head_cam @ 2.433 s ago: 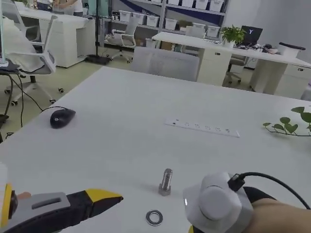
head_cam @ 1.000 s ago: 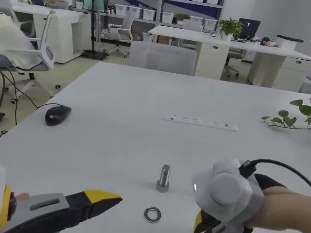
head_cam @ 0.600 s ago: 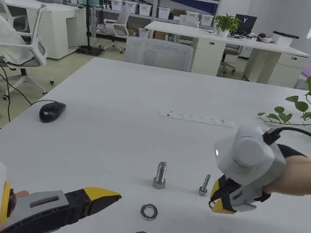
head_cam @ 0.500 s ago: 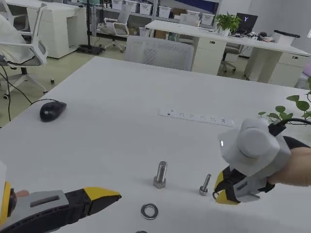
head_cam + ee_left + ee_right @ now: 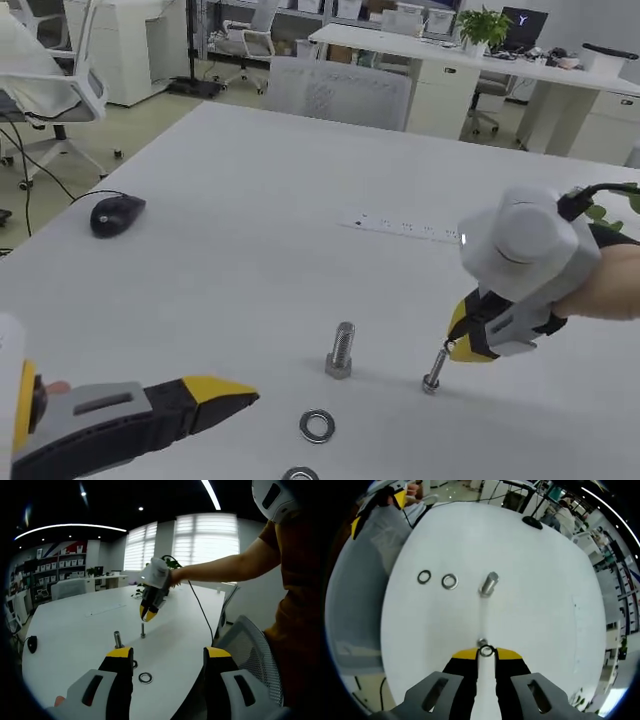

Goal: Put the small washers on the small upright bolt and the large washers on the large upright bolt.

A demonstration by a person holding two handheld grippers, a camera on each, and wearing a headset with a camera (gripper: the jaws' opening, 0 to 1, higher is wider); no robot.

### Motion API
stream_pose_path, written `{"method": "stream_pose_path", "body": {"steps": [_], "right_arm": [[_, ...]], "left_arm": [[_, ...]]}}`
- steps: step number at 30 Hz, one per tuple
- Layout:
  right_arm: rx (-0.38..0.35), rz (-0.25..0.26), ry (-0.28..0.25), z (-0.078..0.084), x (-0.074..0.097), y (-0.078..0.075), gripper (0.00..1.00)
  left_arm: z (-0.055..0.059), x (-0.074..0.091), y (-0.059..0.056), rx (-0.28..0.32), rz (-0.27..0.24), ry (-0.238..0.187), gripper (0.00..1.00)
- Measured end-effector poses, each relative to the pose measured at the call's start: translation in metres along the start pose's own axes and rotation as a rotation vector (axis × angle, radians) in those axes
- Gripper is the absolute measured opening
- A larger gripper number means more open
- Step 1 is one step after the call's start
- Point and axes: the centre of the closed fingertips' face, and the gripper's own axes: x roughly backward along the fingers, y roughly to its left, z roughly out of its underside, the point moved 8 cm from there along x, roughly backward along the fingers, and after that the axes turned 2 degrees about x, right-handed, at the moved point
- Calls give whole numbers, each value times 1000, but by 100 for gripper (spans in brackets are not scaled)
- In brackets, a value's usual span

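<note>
Right gripper [image 5: 462,345], centre-right of the head view: your jaws pinched a small washer [image 5: 486,651] just above the small upright bolt [image 5: 433,372], lined up to drop on. Left gripper [image 5: 168,654], lower left: jaws spread, idle. Large washers [image 5: 317,425] lay bottom centre, near the large upright bolt [image 5: 340,352].

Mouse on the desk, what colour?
Black oval computer mouse, clearest in the head view.

No legible text, label, brand, number or sign found on any surface in the three views.
</note>
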Motion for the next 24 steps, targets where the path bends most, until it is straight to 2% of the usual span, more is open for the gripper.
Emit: {"method": "stream_pose_path", "body": {"steps": [7,24], "right_arm": [[9,-29,15,1,-7,-3,12],[32,-57,40,2,-24,-3,12]], "left_arm": [[1,-2,4,9,-4,1,56],[2,-4,8,20,0,2,56]]}}
